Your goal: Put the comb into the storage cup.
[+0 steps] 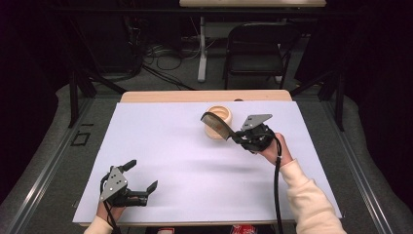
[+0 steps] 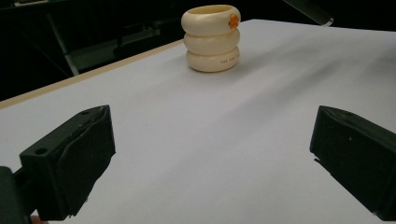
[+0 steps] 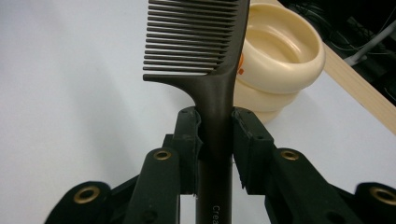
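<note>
A cream ribbed holder (image 1: 217, 122) (image 2: 212, 38) (image 3: 280, 65) with an open top stands at the far middle of the white table cover (image 1: 185, 161). My right gripper (image 1: 239, 134) (image 3: 215, 135) is shut on the handle of a dark comb (image 1: 217, 125) (image 3: 205, 51). The comb's toothed end hangs over the near side of the holder. My left gripper (image 1: 144, 176) (image 2: 212, 154) rests near the front left of the cover. It is open, and its fingers (image 2: 70, 163) have nothing between them.
A wooden table edge (image 1: 204, 96) shows beyond the cover. A folding chair (image 1: 255, 48) and a table leg (image 1: 202, 48) stand on the floor behind, with cables (image 1: 160, 53) around them. Dark frame posts (image 1: 73, 92) rise at the left.
</note>
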Demonstrator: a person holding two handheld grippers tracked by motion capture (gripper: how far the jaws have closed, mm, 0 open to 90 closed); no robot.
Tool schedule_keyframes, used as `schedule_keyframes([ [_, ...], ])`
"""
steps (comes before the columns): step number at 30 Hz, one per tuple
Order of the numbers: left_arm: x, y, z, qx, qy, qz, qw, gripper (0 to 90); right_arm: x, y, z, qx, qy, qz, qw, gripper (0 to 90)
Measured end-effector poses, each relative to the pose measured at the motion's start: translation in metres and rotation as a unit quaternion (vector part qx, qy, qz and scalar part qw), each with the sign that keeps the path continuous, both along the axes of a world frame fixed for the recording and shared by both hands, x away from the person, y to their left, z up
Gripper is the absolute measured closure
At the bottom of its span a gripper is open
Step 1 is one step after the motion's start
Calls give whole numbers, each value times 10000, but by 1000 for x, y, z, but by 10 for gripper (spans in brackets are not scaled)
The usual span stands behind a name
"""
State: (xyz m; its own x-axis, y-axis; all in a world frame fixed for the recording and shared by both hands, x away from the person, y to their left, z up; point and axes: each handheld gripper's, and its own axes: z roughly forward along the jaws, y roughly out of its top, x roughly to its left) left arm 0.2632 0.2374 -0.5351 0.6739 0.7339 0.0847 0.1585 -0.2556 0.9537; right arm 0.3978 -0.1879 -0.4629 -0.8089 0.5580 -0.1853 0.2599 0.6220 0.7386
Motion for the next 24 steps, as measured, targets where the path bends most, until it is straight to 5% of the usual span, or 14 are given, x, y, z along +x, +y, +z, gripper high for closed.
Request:
schedule_keyframes([
  [24,0,0,0,-3,-17,-4,10000,1,3,-13,8,461,-241,-440,9977,723],
])
